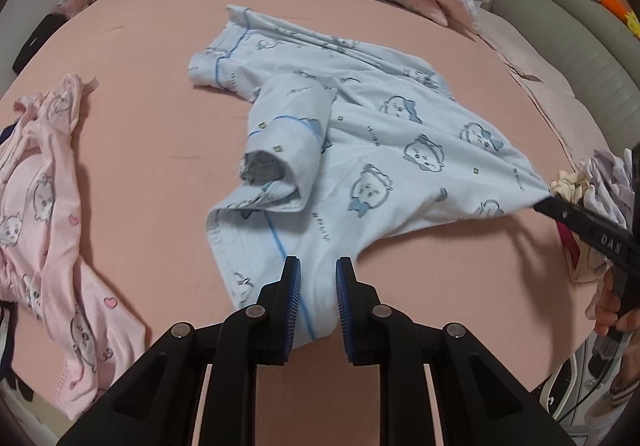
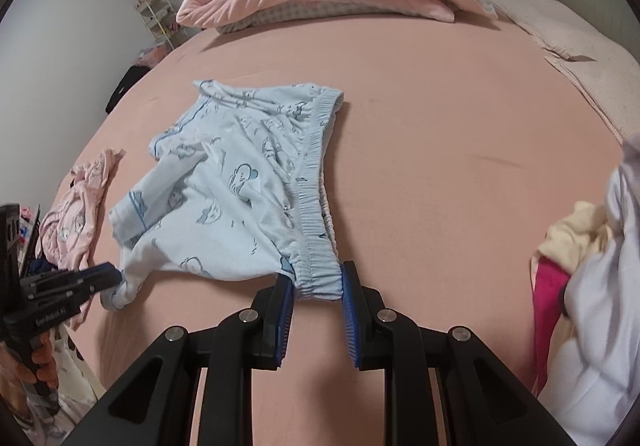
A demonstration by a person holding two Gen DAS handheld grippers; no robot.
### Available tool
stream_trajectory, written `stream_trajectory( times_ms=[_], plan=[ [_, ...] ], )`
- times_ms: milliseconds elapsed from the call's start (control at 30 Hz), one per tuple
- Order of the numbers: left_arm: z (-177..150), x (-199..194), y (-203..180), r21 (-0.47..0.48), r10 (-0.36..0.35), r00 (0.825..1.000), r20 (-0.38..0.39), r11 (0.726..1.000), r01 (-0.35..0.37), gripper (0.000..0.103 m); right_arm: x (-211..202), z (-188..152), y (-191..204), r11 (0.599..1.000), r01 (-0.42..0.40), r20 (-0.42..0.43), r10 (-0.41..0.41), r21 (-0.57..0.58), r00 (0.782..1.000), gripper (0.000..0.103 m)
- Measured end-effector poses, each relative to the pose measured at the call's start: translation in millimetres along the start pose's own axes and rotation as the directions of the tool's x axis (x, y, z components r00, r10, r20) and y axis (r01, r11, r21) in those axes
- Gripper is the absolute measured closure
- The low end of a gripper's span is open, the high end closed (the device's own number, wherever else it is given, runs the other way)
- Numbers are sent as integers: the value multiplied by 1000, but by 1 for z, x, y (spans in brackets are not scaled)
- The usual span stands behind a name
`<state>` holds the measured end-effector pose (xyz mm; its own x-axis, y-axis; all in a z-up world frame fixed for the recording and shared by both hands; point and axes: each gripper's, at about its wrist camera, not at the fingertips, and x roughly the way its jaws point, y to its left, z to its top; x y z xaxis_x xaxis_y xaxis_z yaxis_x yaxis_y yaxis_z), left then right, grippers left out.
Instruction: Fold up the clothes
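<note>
The light-blue printed pyjama shorts [image 1: 360, 149] lie rumpled mid-bed on the pink sheet [image 1: 140, 125]. The left gripper [image 1: 318, 302] pinches a leg hem, and the right gripper [image 2: 318, 288] pinches the elastic waistband [image 2: 316, 181]. Uneven pulling could slip the thin hem free, or drag the shorts towards the pink pyjamas [image 1: 44, 205] beside them.

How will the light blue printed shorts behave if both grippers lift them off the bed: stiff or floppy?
Probably floppy: the blue shorts already sag and crease between the left gripper and the right gripper. Likely light, since thin folds bunch easily at the elastic waistband. The loose leg would probably dangle, not hold shape, above the pink sheet.
</note>
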<state>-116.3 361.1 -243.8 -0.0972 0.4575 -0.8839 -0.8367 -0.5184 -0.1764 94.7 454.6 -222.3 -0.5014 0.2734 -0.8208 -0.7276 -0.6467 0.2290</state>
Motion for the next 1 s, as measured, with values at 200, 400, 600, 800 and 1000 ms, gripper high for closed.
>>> stream_trajectory(
  times_ms=[200,400,600,800,1000],
  plan=[
    [-1,-5,14,-59,-28,1000,5,998,28,87,0,-11,1,1000,-5,-2,5,30,1000,82],
    [-3,-3,32,-169,-109,993,-33,980,102,85,-8,-16,4,1000,3,8,-3,19,1000,82],
    [-6,0,42,-255,-149,987,-59,958,130,50,-15,-25,1,999,-7,15,6,47,1000,82],
    [-4,8,47,-292,-190,977,-92,944,156,46,-20,-38,-7,996,-8,14,7,83,1000,82],
    [-6,16,56,-368,-264,958,-109,906,208,38,-22,-50,-7,997,-2,0,2,83,1000,82]
  ],
)
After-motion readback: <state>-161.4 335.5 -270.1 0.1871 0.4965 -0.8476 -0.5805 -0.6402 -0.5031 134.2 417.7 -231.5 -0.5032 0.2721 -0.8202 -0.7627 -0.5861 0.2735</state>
